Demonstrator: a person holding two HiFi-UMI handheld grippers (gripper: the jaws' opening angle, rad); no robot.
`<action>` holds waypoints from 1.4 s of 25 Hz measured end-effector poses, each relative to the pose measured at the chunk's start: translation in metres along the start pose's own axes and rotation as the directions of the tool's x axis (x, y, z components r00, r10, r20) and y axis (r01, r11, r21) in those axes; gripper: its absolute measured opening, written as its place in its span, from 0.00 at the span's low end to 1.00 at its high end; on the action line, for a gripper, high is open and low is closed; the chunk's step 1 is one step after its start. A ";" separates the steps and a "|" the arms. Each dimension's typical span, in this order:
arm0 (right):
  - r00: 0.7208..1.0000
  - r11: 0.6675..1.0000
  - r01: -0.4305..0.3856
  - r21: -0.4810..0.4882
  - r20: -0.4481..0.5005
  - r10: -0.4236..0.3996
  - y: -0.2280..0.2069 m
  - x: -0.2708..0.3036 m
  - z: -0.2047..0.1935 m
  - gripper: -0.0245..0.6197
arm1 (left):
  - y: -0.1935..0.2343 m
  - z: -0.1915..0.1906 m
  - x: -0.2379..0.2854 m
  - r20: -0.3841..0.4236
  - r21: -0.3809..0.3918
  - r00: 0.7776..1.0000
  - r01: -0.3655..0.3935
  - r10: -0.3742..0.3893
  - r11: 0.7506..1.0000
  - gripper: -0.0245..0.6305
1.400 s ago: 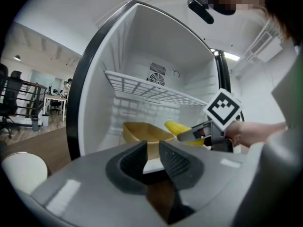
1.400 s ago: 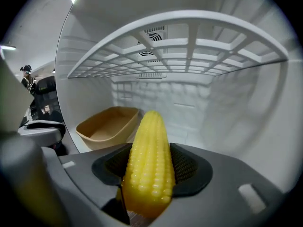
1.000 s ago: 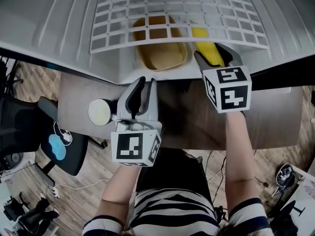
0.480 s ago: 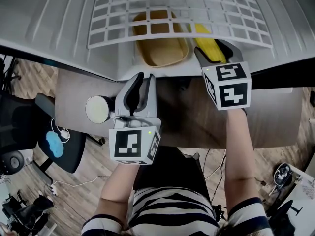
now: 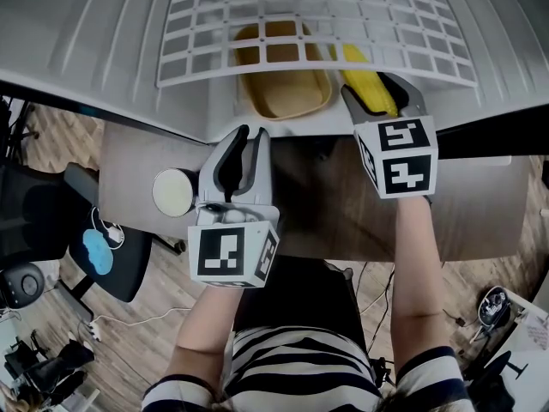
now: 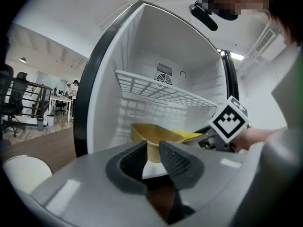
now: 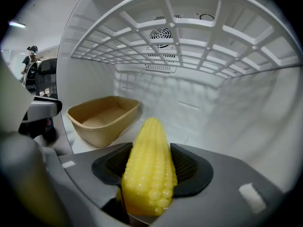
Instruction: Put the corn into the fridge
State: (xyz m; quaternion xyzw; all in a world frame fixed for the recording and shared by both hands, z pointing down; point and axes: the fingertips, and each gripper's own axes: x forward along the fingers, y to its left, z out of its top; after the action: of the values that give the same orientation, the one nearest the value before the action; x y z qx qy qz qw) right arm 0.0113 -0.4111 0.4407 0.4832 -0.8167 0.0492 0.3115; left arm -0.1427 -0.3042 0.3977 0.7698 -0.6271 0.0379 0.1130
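A yellow corn cob sits lengthwise between the jaws of my right gripper, which is shut on it. The corn points into the open fridge, just above the white fridge floor and under the white wire shelf. A tan oval tray stands on that floor to the left of the corn. My left gripper hangs outside the fridge's front edge over the table, shut with nothing between its jaws. In the left gripper view the tray shows behind the jaws.
A white round cup stands on the brown table left of the left gripper. The wire shelf spans close overhead inside the fridge. A dark office chair stands on the wood floor at the left.
Hardly anything. The left gripper has drifted slightly toward me. The right gripper keeps the corn at the same spot inside the fridge.
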 end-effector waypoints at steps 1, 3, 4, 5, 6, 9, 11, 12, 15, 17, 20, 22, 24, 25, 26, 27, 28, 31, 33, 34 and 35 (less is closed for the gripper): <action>1.000 1.000 -0.001 0.001 0.001 0.001 0.000 0.000 0.000 0.43 | 0.000 0.001 0.001 0.001 0.002 1.000 0.000 0.000 1.000 0.04; 1.000 1.000 -0.001 0.004 0.004 0.001 0.000 -0.002 -0.001 0.44 | 0.000 0.003 0.002 0.006 0.004 1.000 0.000 0.000 1.000 0.04; 1.000 1.000 0.001 0.006 0.008 -0.001 0.000 -0.003 0.000 0.44 | 0.000 0.004 0.003 0.009 0.004 1.000 0.000 0.000 1.000 0.04; 1.000 1.000 0.003 0.008 0.013 -0.003 0.000 -0.004 0.000 0.45 | 0.001 0.005 0.004 0.011 0.003 1.000 0.000 0.000 1.000 0.04; 1.000 1.000 0.005 0.012 0.019 -0.005 0.000 -0.005 0.002 0.45 | 0.001 0.005 0.005 0.012 0.002 1.000 0.001 -0.002 1.000 0.04; 0.999 0.999 0.012 0.030 0.043 -0.013 0.000 -0.013 0.005 0.45 | 0.000 0.007 0.007 0.012 0.004 1.000 0.007 -0.007 1.000 0.04; 0.998 0.999 0.024 0.044 0.063 -0.026 -0.001 -0.019 0.008 0.45 | 0.000 0.008 0.006 0.013 0.004 1.000 0.009 -0.009 1.000 0.04; 0.997 0.998 0.031 0.052 0.071 -0.034 -0.001 -0.023 0.008 0.45 | 0.001 0.009 0.006 0.013 0.005 1.000 0.009 -0.009 1.000 0.04; 0.994 0.996 0.053 0.074 0.087 -0.059 -0.001 -0.034 0.007 0.45 | 0.002 0.012 0.004 0.020 0.008 1.000 0.006 -0.006 1.000 0.04; 0.993 0.994 0.066 0.089 0.095 -0.074 -0.001 -0.045 0.006 0.45 | 0.000 0.016 0.000 0.027 0.015 1.000 0.007 -0.007 1.000 0.04; 0.991 0.990 0.082 0.111 0.098 -0.093 -0.001 -0.061 0.002 0.45 | -0.002 0.021 -0.007 0.038 0.042 0.999 -0.004 0.003 0.999 0.04; 0.990 0.989 0.088 0.120 0.098 -0.100 0.000 -0.072 -0.001 0.45 | -0.003 0.025 -0.012 0.045 0.052 0.999 -0.013 0.011 0.999 0.04; 0.989 0.988 0.090 0.128 0.102 -0.103 0.002 -0.082 -0.003 0.44 | -0.005 0.027 -0.019 0.049 0.051 0.999 -0.018 0.015 0.999 0.04; 0.989 0.987 0.089 0.133 0.104 -0.103 0.003 -0.087 -0.004 0.43 | -0.006 0.028 -0.022 0.049 0.050 0.999 -0.018 0.016 0.999 0.04; 0.989 0.986 0.088 0.138 0.108 -0.104 0.004 -0.093 -0.004 0.43 | -0.007 0.029 -0.024 0.047 0.049 0.999 -0.017 0.015 0.999 0.04; 0.988 0.986 0.088 0.144 0.113 -0.105 0.005 -0.098 -0.004 0.42 | -0.009 0.030 -0.027 0.046 0.049 0.999 -0.015 0.013 0.999 0.04; 0.987 0.984 0.088 0.152 0.119 -0.107 0.006 -0.104 -0.004 0.41 | -0.011 0.031 -0.028 0.047 0.047 0.999 -0.012 0.010 0.999 0.04; 0.984 0.980 0.092 0.176 0.132 -0.116 0.007 -0.120 -0.006 0.39 | -0.017 0.037 -0.035 0.057 0.033 0.998 0.004 -0.005 0.999 0.04; 0.984 0.978 0.096 0.186 0.133 -0.122 0.007 -0.129 -0.010 0.35 | -0.021 0.040 -0.041 0.060 0.024 0.998 0.011 -0.013 1.000 0.04; 0.983 0.977 0.099 0.191 0.131 -0.125 0.007 -0.134 -0.012 0.33 | -0.022 0.041 -0.044 0.059 0.021 0.998 0.013 -0.015 1.000 0.04; 0.983 0.975 0.101 0.196 0.131 -0.129 0.007 -0.139 -0.013 0.32 | -0.024 0.043 -0.046 0.056 0.018 0.998 0.014 -0.015 1.000 0.04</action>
State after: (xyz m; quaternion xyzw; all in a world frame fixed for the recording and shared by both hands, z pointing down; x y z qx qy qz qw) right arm 0.0592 -0.2969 0.3754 0.5594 -0.7992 0.0735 0.2072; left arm -0.1329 -0.2650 0.3442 0.7762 -0.6239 0.0208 0.0888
